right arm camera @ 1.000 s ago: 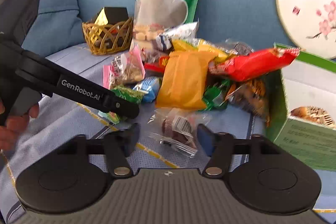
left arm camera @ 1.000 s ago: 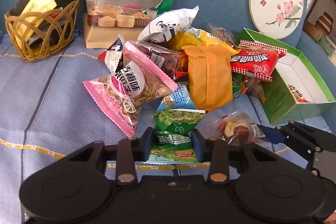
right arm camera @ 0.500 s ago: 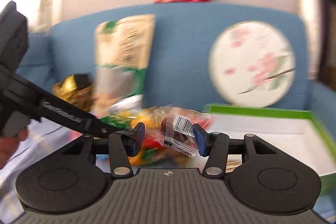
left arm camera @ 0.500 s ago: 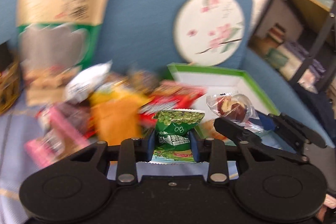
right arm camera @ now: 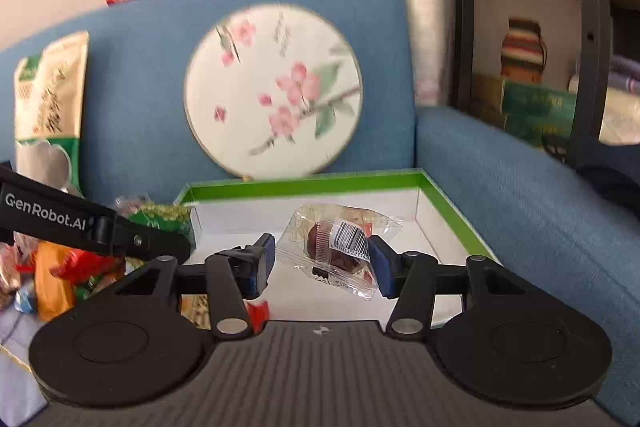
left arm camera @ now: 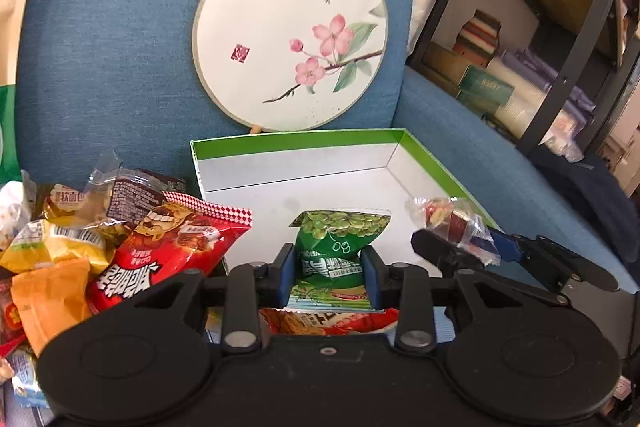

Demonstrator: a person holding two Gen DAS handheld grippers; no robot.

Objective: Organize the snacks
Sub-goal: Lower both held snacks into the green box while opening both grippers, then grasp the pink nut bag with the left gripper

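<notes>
Directly ahead of both hand-held grippers lies the green-rimmed box (left arm camera: 296,139), open side up on the sofa. Left hand-held gripper (left arm camera: 327,277) clamps an upright green pea packet (left arm camera: 340,243); right hand-held gripper (right arm camera: 322,263) holds a clear-wrapped sweet (right arm camera: 340,247) (its left pad's contact is unclear), farther over the box. Loose snacks (left arm camera: 160,251) hide its near-left corner.

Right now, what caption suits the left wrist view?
Left hand-held gripper carries a green pea packet over the open green box.
</notes>
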